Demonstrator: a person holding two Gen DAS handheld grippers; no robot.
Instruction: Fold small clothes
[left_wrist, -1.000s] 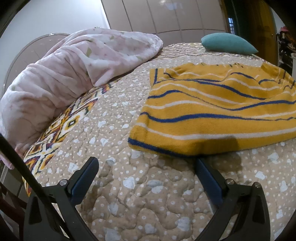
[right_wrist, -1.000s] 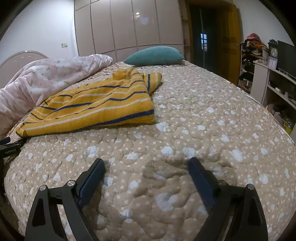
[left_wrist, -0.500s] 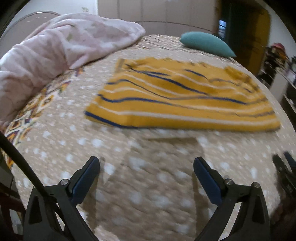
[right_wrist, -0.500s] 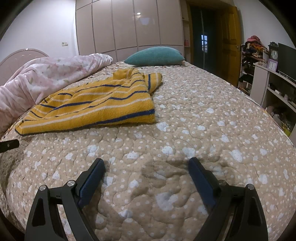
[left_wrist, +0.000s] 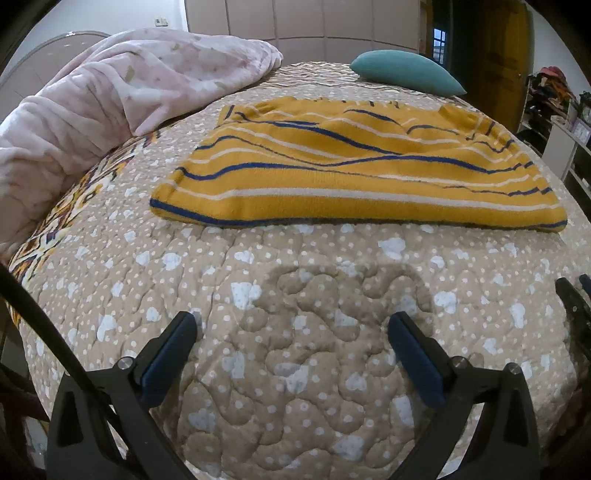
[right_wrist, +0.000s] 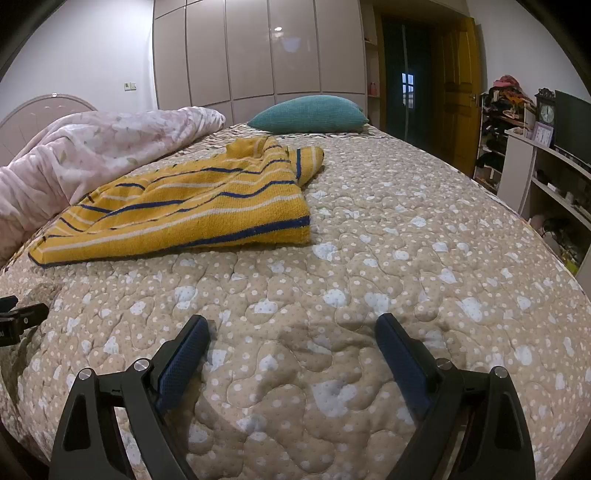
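Note:
A yellow garment with blue and white stripes (left_wrist: 354, 177) lies folded flat on the beige quilted bed cover (left_wrist: 295, 332); in the right wrist view the same yellow garment (right_wrist: 184, 210) lies to the upper left. My left gripper (left_wrist: 291, 328) hovers open over bare quilt, well short of the garment's near hem. My right gripper (right_wrist: 291, 332) is open too, above the quilt to the right of the garment, with nothing between its fingers. The right gripper's tip shows at the left wrist view's right edge, and the left gripper's tip at the right wrist view's left edge.
A pink blanket (left_wrist: 110, 99) is heaped along the bed's left side. A teal pillow (right_wrist: 308, 114) rests at the far end. Wardrobe doors (right_wrist: 258, 51) stand behind the bed. Shelves with clutter (right_wrist: 543, 162) line the right wall beyond the bed's edge.
My left gripper has drawn back from the garment's hem and swung right, so the whole garment now shows. The right gripper has barely moved.

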